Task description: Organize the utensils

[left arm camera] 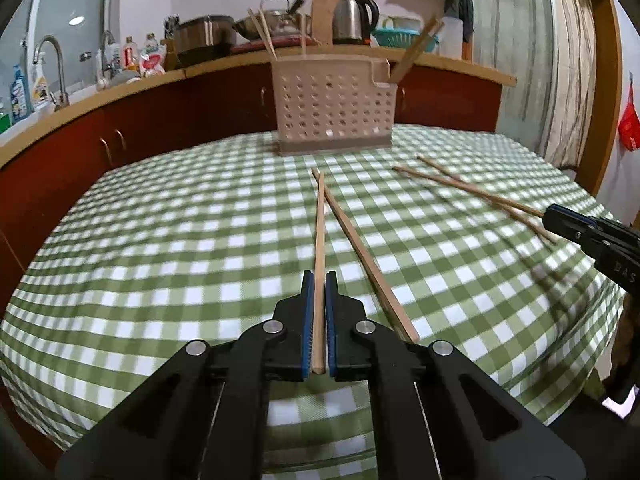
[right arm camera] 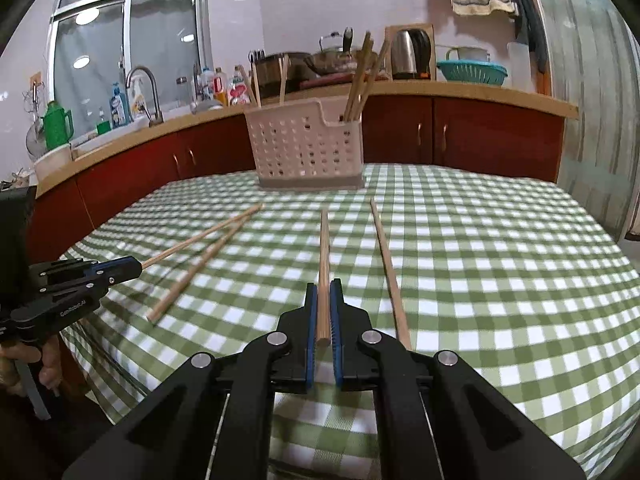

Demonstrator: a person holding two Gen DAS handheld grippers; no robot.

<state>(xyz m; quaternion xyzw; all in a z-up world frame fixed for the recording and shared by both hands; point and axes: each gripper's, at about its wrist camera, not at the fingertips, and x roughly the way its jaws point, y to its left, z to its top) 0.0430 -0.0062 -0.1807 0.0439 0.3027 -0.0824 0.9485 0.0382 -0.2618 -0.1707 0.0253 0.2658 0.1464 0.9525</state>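
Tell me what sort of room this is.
Most likely a home kitchen: a sink faucet on a counter, an electric kettle beside pots, and a table with a checked cloth holding a chopstick basket.

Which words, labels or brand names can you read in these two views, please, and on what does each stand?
"GenRobot.AI": on the side of the left gripper, seen from the right wrist.
"DAS", cut off by the picture's edge: on the body of the right gripper, seen from the left wrist.
Labels on the bottles by the sink: too small and blurred to read.
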